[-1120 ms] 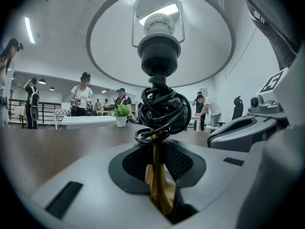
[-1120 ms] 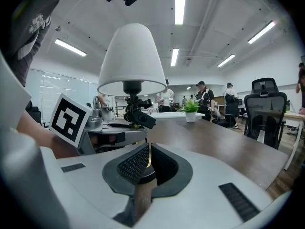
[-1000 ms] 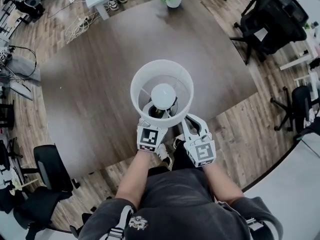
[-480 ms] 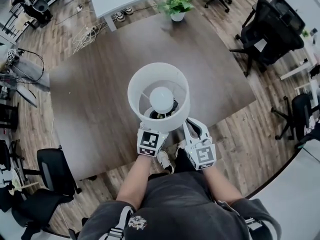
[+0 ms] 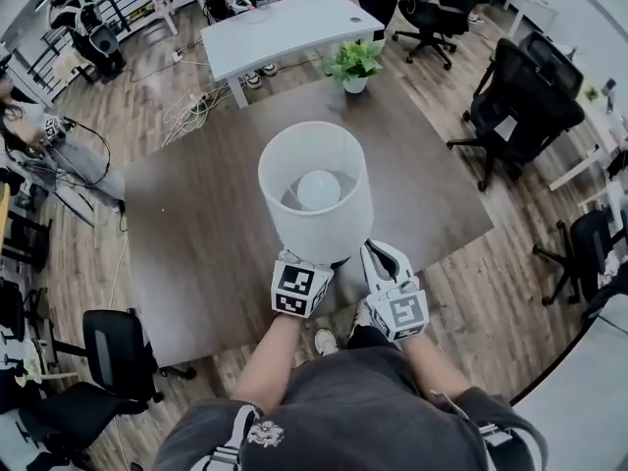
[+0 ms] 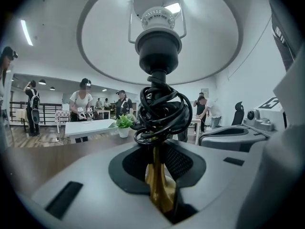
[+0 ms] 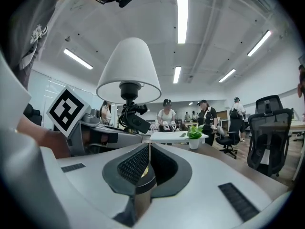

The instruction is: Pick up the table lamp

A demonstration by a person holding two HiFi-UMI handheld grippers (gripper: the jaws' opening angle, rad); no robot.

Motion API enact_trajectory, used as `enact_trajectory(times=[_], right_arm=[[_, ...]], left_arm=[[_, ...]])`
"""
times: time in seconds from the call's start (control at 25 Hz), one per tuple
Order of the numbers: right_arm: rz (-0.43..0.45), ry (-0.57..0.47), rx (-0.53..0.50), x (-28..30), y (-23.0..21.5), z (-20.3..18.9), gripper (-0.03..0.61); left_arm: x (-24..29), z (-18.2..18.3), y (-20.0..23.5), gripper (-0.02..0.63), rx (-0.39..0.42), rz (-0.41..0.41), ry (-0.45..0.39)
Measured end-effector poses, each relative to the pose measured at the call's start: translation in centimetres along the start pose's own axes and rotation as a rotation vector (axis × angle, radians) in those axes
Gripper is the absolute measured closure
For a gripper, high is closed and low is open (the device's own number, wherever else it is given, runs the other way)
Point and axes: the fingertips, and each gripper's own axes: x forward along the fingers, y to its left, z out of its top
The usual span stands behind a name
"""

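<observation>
The table lamp has a white drum shade [image 5: 315, 189] with a round bulb [image 5: 319, 188] inside, and it hangs in the air above the brown table [image 5: 196, 234]. My left gripper [image 5: 304, 263] reaches under the shade and is shut on the lamp's gold stem [image 6: 158, 185], just below a black bundle of coiled cord [image 6: 162, 111]. My right gripper [image 5: 385, 261] sits beside it, shut on the edge of the lamp's dark, gold-rimmed base [image 7: 141, 175]. In the right gripper view the shade [image 7: 128, 70] stands upright to the left, next to the left gripper's marker cube [image 7: 66, 111].
A potted plant [image 5: 355, 64] stands at the table's far edge, with a white desk [image 5: 285, 27] behind it. Black office chairs stand at the right [image 5: 530, 86] and near left [image 5: 113, 346]. Several people stand at the back of the room [image 7: 167, 113].
Both grippers and the lamp have risen off the table together. The shade now hides the base from above, and the head view has tilted to show more of the room.
</observation>
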Motion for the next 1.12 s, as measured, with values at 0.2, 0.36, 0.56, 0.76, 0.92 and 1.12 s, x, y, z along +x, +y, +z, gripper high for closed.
enact_trajectory(times=[0.2,0.36,0.56,0.76,0.92,1.12], right_arm=[[0.003,-0.033,-0.005,0.2,-0.6,3.7,0.549],[-0.014,-0.024,-0.005,1.0,-1.5,5.6,0.551],[-0.013,-0.036,-0.017,1.7,-2.3,7.5,0.551],[0.022,-0.025,-0.043,2.2,-3.2,8.0,0.552],[0.021,-0.036,-0.035,2.2,-3.2,8.1,0.552],[0.032,-0.046,-0.028,2.5,-3.1,8.1,0.552]], left_arm=[[-0.3,3.6,0.2,0.528,-0.016,0.01,-0.004],[-0.5,5.9,0.9,0.528,-0.013,0.02,-0.012],[-0.9,7.7,1.5,0.528,-0.012,0.033,-0.014],[0.0,8.2,1.2,0.528,-0.017,0.047,-0.017],[0.2,7.8,1.1,0.528,-0.012,0.051,-0.015],[0.2,7.4,1.5,0.528,-0.009,0.054,-0.011]])
